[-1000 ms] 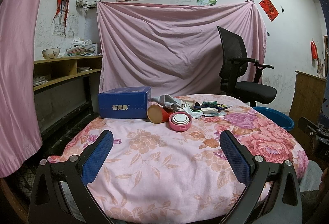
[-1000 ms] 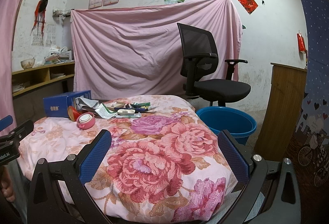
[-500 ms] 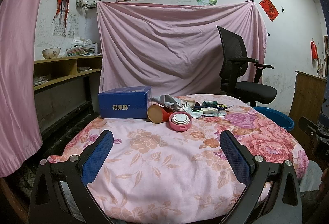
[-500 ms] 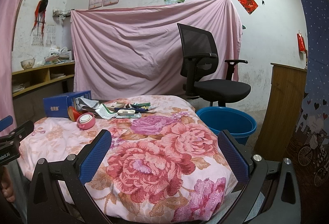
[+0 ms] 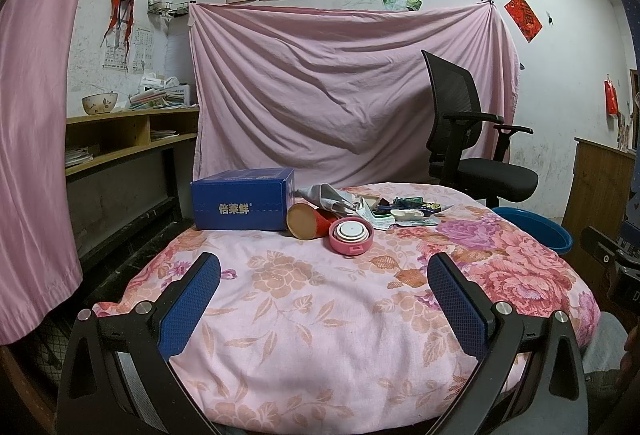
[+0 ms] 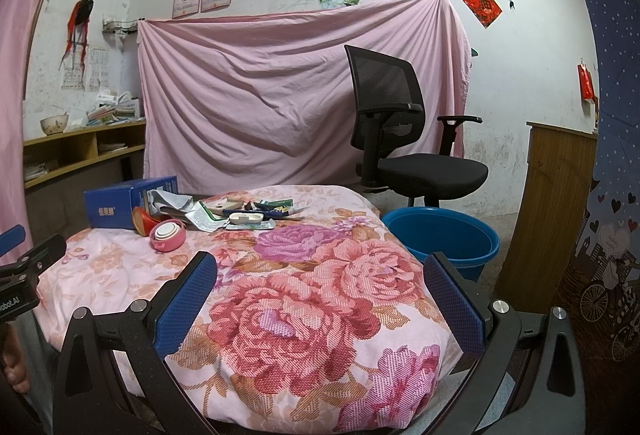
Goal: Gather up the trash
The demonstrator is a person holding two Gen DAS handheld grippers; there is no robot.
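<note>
Nothing has shifted since a second ago: both grippers hang spread wide and empty over the near edge of the floral cloth (image 5: 304,319). Left gripper (image 5: 323,275) faces the trash at the far side: blue box (image 5: 242,204), red tube (image 5: 310,224), pink lid (image 5: 351,234), scattered wrappers (image 5: 404,212). Bare cloth lies between. Right gripper (image 6: 320,273) sees the blue basin (image 6: 442,237) whole, beside the office chair (image 6: 404,139); the left view catches only its rim.

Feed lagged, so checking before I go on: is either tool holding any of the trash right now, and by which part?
Nothing is held. The left tool and the right tool both stand open over the floral cloth, short of the trash pile.
</note>
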